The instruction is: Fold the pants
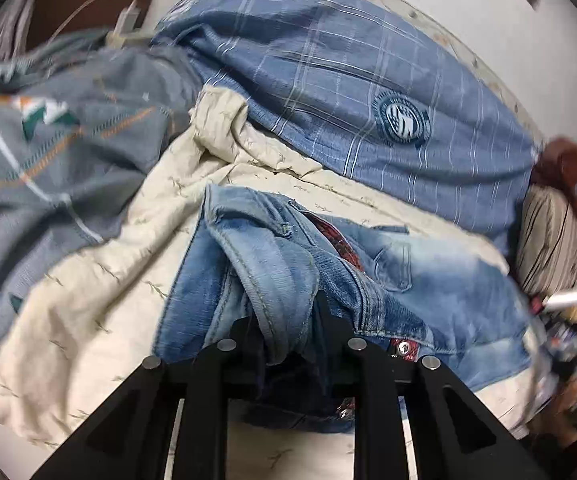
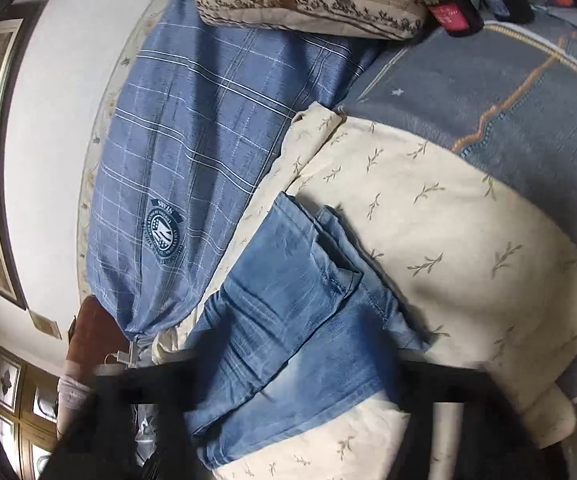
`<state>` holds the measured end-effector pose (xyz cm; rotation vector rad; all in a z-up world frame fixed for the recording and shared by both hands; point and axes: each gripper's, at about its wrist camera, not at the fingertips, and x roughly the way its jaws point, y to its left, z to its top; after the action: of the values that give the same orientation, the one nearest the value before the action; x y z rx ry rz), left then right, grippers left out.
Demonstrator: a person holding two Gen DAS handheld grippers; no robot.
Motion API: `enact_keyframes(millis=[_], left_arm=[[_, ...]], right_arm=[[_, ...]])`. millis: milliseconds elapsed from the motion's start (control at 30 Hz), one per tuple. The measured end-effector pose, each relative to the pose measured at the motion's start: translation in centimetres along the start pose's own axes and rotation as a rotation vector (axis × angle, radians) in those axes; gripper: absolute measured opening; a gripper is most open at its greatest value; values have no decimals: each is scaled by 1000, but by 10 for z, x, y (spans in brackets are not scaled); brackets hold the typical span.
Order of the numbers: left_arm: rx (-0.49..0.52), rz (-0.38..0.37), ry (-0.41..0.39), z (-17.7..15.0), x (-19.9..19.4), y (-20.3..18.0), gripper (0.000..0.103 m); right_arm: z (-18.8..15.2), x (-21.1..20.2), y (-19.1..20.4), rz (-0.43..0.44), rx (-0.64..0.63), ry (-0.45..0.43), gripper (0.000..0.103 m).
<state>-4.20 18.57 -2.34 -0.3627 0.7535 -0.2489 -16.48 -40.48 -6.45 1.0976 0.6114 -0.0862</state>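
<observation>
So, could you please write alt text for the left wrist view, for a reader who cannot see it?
The left gripper is shut on a bunched fold of blue jeans, which lie on a cream quilt. Behind them lie a blue checked blanket and a grey patterned one.

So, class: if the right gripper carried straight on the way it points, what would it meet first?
Probably the jeans lying between the open right gripper's fingers; depth is unclear.
</observation>
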Motion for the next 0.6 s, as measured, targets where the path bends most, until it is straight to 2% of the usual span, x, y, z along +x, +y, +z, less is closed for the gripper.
enact_keyframes(millis=[133, 200, 333, 433, 500, 567, 600], left_arm=[[-96, -58, -6, 3, 5, 15, 25], [-60, -40, -27, 2, 2, 8, 25], [32, 6, -59, -1, -1, -11, 25], [23, -6, -69, -1, -2, -10, 25], [9, -21, -73, 0, -3, -8, 25], [8, -30, -79, 0, -4, -7, 25], [10, -37, -87, 0, -6, -7, 25]], right_arm=[[-1, 25, -2, 9, 22, 42, 76], [0, 35, -1, 28, 28, 50, 76], [-1, 53, -3, -18, 62, 51, 75], [0, 63, -8, -64, 107, 38, 72], [2, 63, -6, -52, 108, 7, 66], [3, 67, -8, -62, 130, -9, 50], [5, 67, -11, -60, 143, -21, 46]])
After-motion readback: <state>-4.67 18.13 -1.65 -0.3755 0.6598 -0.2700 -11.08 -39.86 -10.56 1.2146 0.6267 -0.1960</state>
